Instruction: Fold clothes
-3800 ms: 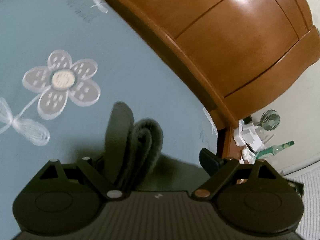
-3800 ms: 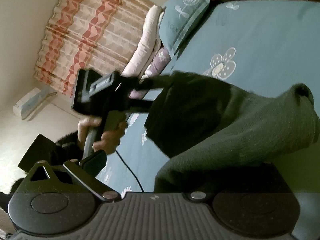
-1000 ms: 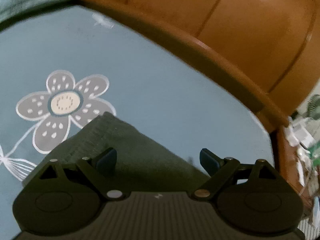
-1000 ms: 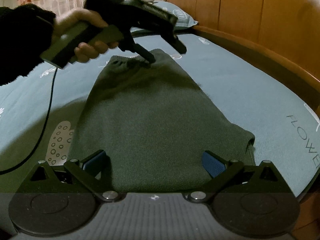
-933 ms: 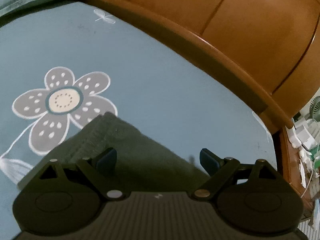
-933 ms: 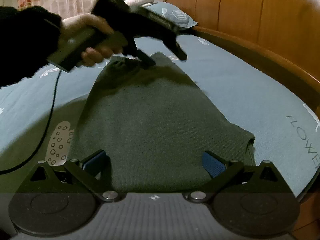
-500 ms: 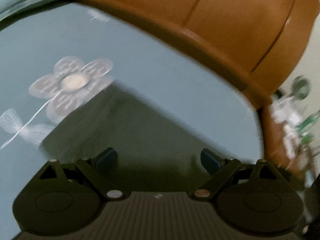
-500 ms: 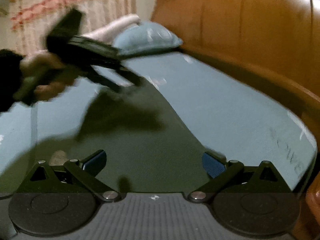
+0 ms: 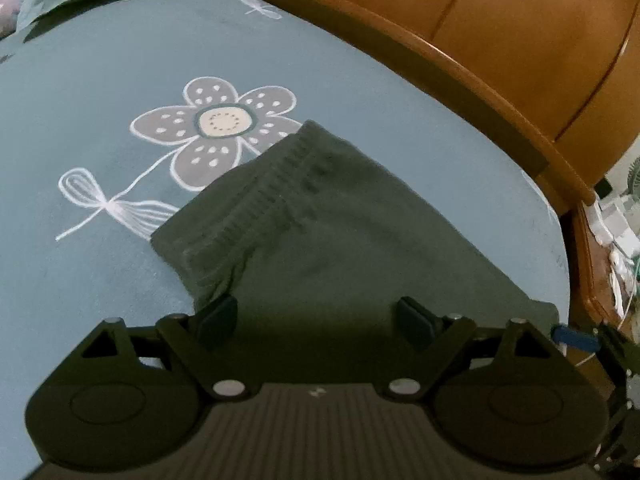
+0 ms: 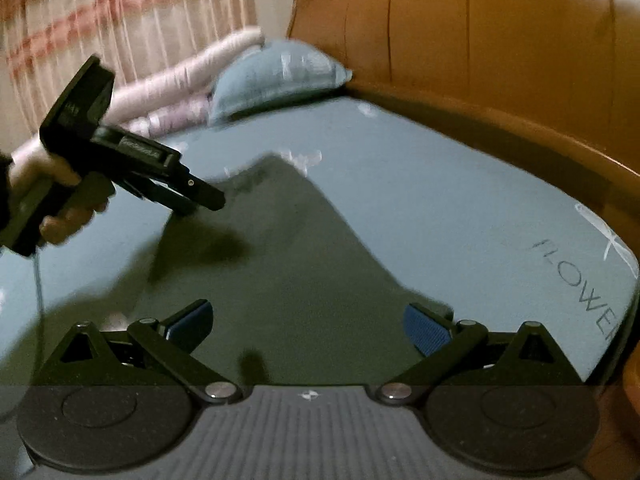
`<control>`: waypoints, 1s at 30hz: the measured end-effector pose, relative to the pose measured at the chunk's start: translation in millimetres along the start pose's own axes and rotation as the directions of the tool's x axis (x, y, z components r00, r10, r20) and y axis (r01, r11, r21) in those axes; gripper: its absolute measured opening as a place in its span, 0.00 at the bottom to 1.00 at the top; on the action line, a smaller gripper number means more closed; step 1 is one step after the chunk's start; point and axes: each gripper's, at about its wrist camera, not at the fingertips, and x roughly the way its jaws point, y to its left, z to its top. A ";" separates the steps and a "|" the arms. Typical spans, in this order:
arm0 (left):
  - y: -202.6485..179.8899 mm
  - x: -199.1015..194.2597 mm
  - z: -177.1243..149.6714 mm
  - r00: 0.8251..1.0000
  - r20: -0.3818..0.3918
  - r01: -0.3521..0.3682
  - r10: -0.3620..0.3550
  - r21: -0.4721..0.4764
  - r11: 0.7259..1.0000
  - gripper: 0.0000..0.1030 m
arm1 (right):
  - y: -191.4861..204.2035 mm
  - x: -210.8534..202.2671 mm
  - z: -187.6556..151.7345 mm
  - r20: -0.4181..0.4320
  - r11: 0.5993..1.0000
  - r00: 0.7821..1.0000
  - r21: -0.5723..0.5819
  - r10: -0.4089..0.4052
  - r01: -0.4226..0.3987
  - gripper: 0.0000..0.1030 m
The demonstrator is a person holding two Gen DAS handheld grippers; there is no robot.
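A dark green knit garment lies flat on the teal bedsheet, its ribbed waistband next to a printed flower. My left gripper hovers over the garment's near part; its jaws stand wide and are closing a little, with cloth below them but none pinched. From the right wrist, the same garment stretches away, and the left gripper, in a hand, hangs above its far left edge. My right gripper is open over the near hem, gripping nothing. One blue pad of it shows at the left view's right edge.
A curved wooden headboard bounds the bed on the right. A teal pillow and pale rolled bedding lie at the far end before a striped curtain. A cluttered bedside stand sits past the bed's corner.
Seconds ago both grippers held the garment up; now it lies flat and both are open. Over the last second the left gripper drew back from the waistband, showing more cloth.
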 end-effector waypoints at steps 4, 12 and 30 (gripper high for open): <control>-12.8 -12.3 1.9 0.999 0.028 0.031 -0.032 0.037 0.999 0.85 | 2.3 -16.1 -6.1 0.012 1.000 1.000 0.010 0.023 -0.023 1.00; -82.0 -2.6 -8.3 0.974 -0.017 0.223 -0.225 0.200 0.954 0.85 | 19.1 -29.8 -15.0 0.004 0.995 0.995 -0.029 0.096 -0.095 1.00; -100.3 51.8 7.3 0.996 -0.018 0.090 -0.088 0.269 0.959 0.85 | 27.3 -46.5 -20.1 0.011 0.993 0.993 0.009 0.119 -0.119 1.00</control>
